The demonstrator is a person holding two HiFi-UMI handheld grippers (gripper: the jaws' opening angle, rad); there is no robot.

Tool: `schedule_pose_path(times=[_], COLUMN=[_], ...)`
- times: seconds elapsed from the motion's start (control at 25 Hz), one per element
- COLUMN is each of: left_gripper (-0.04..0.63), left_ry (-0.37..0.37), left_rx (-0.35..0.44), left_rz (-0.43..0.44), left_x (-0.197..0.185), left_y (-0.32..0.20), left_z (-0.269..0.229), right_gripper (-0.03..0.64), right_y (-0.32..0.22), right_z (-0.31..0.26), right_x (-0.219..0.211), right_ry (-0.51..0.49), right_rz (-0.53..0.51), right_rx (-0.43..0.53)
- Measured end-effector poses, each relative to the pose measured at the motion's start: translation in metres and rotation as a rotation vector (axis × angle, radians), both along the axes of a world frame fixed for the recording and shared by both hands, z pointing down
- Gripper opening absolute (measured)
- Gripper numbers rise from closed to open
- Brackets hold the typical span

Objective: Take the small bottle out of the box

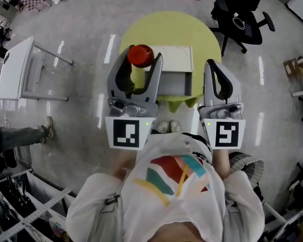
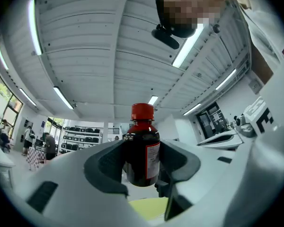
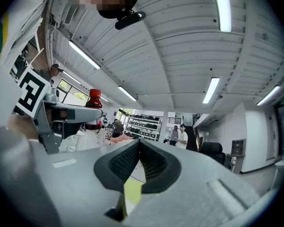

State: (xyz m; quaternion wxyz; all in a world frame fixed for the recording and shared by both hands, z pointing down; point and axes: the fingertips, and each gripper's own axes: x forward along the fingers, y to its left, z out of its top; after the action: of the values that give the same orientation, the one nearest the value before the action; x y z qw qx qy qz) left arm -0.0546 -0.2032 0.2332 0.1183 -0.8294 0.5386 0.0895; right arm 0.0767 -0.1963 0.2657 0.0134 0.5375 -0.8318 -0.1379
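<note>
1. Small bottle (image 2: 142, 150), dark with a red cap, sits squarely between the jaws of the left gripper (image 1: 140, 67). The jaws are closed on its body from both sides, and the cap rises past the jaw tips. Its long axis runs along the jaws, cap end outward.
2. Beyond the left jaws and slightly to their right lies the open box (image 1: 174, 59), resting on a round yellow-green table (image 1: 166, 26). In the left gripper view the bottle's base hangs free, with only a strip of table showing beneath it. It seems to be lifted clear of the box, so the coming move is likely a carry away to a resting place.
3. Right gripper (image 1: 219, 69) is beside the box's right end. Its jaws are pressed together with nothing between them, and the bottle is well off to their left.
</note>
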Motion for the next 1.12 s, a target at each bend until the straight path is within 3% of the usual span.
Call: schedule_pose_path(times=[0.2, 0.44, 1.12], left_gripper=[0.216, 0.216, 0.216], left_ry=[-0.061, -0.059, -0.052], left_rx=[0.049, 0.089, 0.095], left_rz=[-0.058, -0.084, -0.114], left_x=[-0.011, -0.018, -0.027], left_y=[0.014, 0.024, 0.027], left_z=[-0.004, -0.007, -0.013], right_gripper=[0.003, 0.003, 0.003], right_y=[0.008, 0.013, 0.016], right_z=[0.003, 0.01, 0.008], right_x=[0.002, 0.004, 0.011], right_ry=[-0.033, -0.046, -0.041], right_rz=[0.019, 0.03, 0.035], right_rx=[0.008, 0.0, 0.017])
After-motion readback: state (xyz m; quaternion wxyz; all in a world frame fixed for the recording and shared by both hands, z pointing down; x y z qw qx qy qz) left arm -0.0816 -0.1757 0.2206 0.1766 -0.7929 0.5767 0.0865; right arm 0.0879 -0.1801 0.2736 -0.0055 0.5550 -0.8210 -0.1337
